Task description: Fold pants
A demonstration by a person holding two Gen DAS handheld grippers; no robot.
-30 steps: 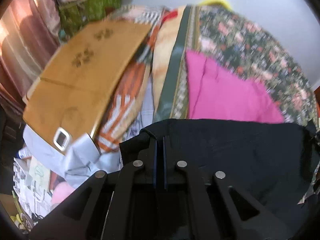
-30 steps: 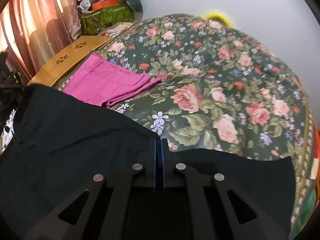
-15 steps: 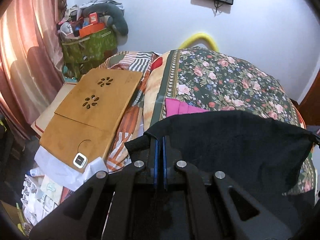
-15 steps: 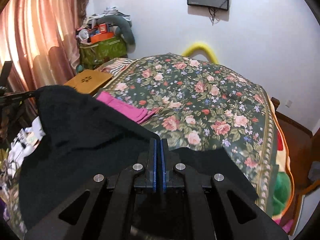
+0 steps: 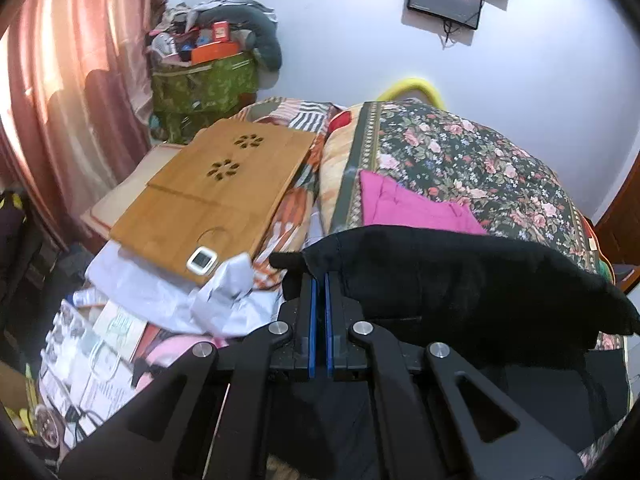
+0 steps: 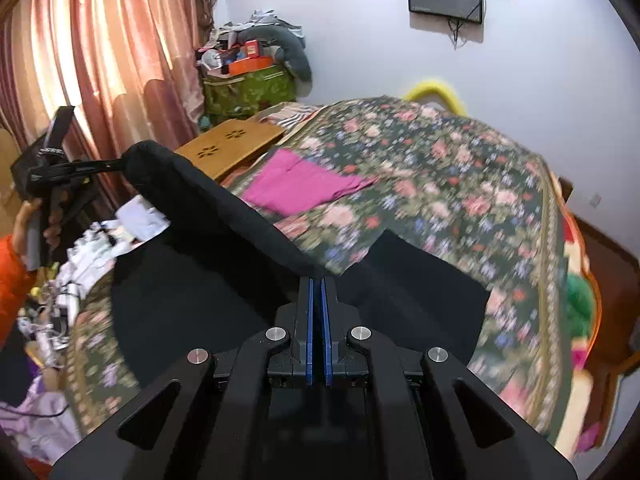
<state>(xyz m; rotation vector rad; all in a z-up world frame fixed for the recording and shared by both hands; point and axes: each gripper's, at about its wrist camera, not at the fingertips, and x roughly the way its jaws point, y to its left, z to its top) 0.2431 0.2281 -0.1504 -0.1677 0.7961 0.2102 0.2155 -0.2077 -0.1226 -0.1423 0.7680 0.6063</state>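
The black pants (image 5: 460, 280) hang stretched in the air between my two grippers, above the near edge of the bed. My left gripper (image 5: 319, 276) is shut on one top corner of the pants. My right gripper (image 6: 319, 282) is shut on the other corner, and the black pants (image 6: 208, 248) drape leftwards from it to the left gripper (image 6: 108, 166), seen at the far left with the person's hand. The lower part of the pants rests on the floral bedspread (image 6: 440, 184).
A folded pink garment (image 5: 408, 208) lies on the bedspread (image 5: 460, 156), also in the right wrist view (image 6: 304, 184). A wooden lap table (image 5: 216, 184) and papers sit left of the bed. A green bag (image 5: 204, 84) and curtains (image 6: 100, 48) stand beyond.
Both grippers have risen with the pants, lifting the top edge off the bed. The views now tilt up to show the wall and screen.
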